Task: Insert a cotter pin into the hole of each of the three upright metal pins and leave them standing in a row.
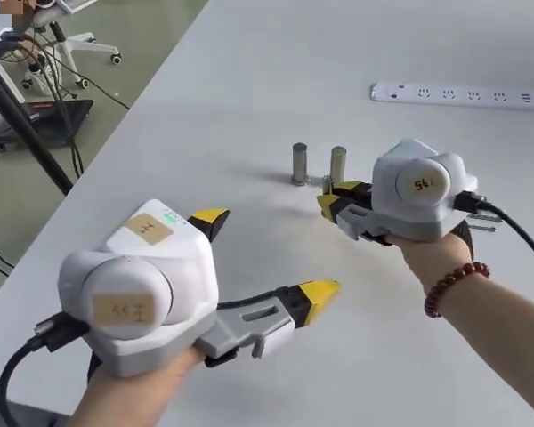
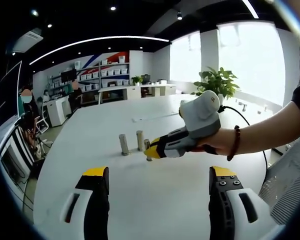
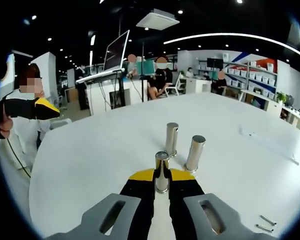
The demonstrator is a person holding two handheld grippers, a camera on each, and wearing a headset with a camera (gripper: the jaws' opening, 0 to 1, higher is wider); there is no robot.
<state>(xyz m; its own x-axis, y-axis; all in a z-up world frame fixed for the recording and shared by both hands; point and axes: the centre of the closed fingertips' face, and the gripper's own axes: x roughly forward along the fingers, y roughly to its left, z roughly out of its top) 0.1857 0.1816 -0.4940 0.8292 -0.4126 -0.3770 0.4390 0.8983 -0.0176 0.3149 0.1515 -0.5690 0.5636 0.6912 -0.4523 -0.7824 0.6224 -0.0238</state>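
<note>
Two upright metal pins (image 1: pixel 300 165) (image 1: pixel 338 165) stand side by side on the white table (image 1: pixel 249 107). A third metal pin (image 3: pixel 162 170) stands upright just in front of them, and my right gripper (image 3: pixel 162 179) is shut on it low down. From the left gripper view this third pin (image 2: pixel 148 150) looks to touch the tabletop, held at the right gripper's (image 2: pixel 151 148) yellow tips. My left gripper (image 1: pixel 265 258) hovers open nearer to me, with nothing between its jaws. Two cotter pins (image 3: pixel 265 223) lie on the table to the right.
A white power strip (image 1: pixel 463 94) lies at the far right of the table. The right gripper's black cable (image 1: pixel 516 233) trails off to the right. Off the table's left edge are tripod legs (image 1: pixel 36 133) and a wheeled chair base (image 1: pixel 80 49). People sit at desks far behind.
</note>
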